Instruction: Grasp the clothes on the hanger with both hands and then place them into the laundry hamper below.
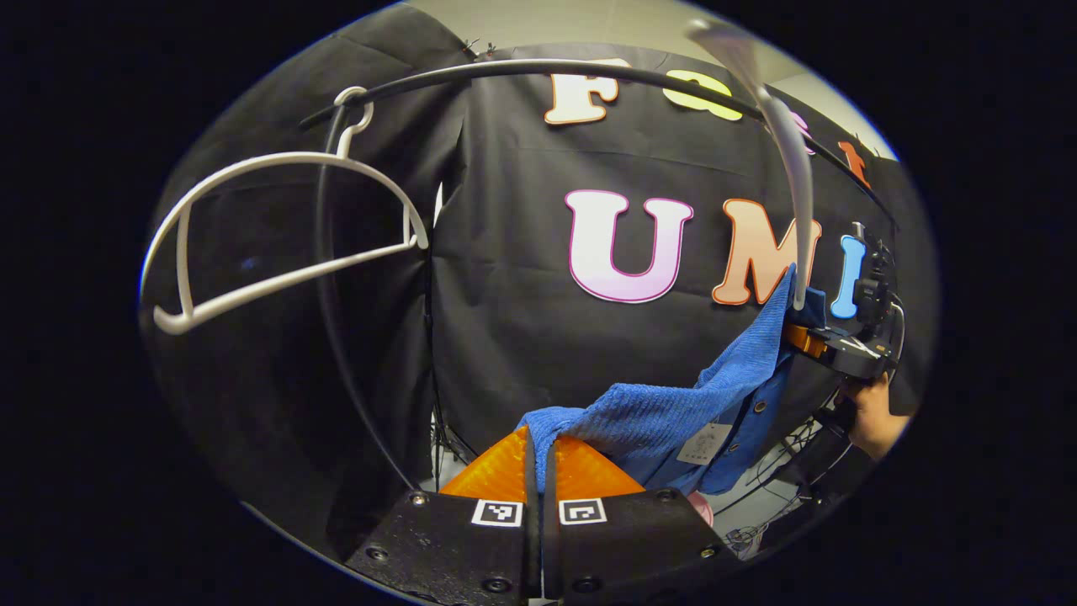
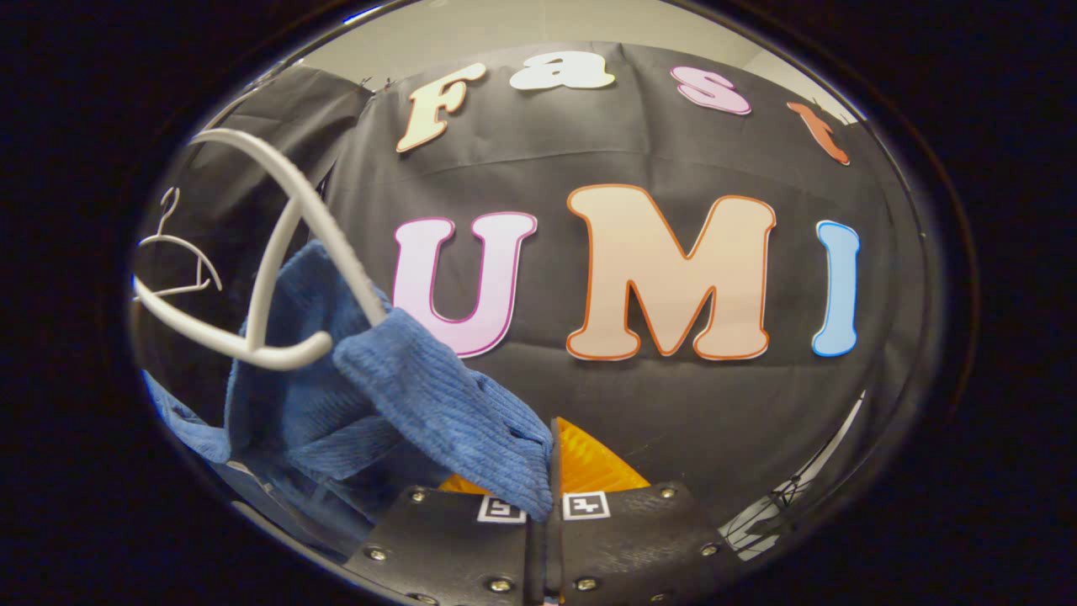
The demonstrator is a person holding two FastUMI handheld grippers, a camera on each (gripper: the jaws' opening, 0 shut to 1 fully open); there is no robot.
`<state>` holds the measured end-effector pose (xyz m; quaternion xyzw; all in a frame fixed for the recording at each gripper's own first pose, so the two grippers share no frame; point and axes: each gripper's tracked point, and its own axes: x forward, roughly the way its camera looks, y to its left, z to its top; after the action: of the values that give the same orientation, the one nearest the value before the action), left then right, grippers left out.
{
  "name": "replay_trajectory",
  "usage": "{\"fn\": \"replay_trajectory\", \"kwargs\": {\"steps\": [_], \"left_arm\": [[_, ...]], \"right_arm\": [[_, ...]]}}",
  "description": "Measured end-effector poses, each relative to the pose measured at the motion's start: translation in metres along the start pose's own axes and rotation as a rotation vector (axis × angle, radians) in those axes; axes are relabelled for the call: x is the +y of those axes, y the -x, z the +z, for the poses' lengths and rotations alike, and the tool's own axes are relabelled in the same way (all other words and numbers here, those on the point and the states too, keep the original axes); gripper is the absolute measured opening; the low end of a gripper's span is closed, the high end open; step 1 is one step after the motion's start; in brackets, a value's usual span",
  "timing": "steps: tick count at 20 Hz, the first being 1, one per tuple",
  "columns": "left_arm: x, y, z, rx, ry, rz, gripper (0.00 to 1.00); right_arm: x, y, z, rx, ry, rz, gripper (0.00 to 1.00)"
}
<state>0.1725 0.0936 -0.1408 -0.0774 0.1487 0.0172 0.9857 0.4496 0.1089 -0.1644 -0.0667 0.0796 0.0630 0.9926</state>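
the black cloth wall (image 1: 505,337) closed off the booth behind a dark rail (image 1: 522,69). an empty white hanger (image 1: 278,236) hung from it at my left. my left gripper (image 1: 538,471) was clamped on one edge of the blue garment (image 1: 656,412), my right gripper (image 2: 551,471) on another, so the cloth spanned between them. the second white hanger (image 2: 286,278) sat against the garment near my right gripper; whether the garment was fully free of it i could not tell. i judged lowering into the hamper as not yet begun.

Blue garment (image 2: 421,396) – ribbed knit cloth, matt; white hanger (image 1: 278,244) – smooth plastic, slight gloss.
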Motion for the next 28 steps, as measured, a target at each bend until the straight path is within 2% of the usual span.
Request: {"fn": "replay_trajectory", "kwargs": {"steps": [7, 10, 14, 18, 24, 28], "left_arm": [[-0.034, -0.01, -0.04, 0.047, -0.004, -0.05, 0.02], [-0.048, -0.022, -0.056, 0.067, -0.044, -0.051, 0.02], [-0.07, -0.027, -0.052, 0.054, -0.035, -0.089, 0.01], [-0.104, -0.03, -0.057, 0.058, -0.055, -0.138, 0.01], [-0.161, -0.035, -0.049, 0.053, -0.099, -0.256, 0.01], [-0.192, -0.034, -0.033, 0.025, -0.079, -0.307, 0.02]], "right_arm": [[-0.012, 0.029, -0.085, 0.184, -0.039, -0.026, 0.06], [-0.014, 0.055, -0.106, 0.227, -0.027, -0.028, 0.06], [-0.018, 0.082, -0.106, 0.237, -0.013, -0.035, 0.07], [-0.023, 0.102, -0.101, 0.26, -0.064, -0.05, 0.06], [-0.016, 0.127, -0.071, 0.229, -0.045, -0.033, 0.07], [-0.013, 0.137, -0.048, 0.197, -0.066, -0.036, 0.07]]}}
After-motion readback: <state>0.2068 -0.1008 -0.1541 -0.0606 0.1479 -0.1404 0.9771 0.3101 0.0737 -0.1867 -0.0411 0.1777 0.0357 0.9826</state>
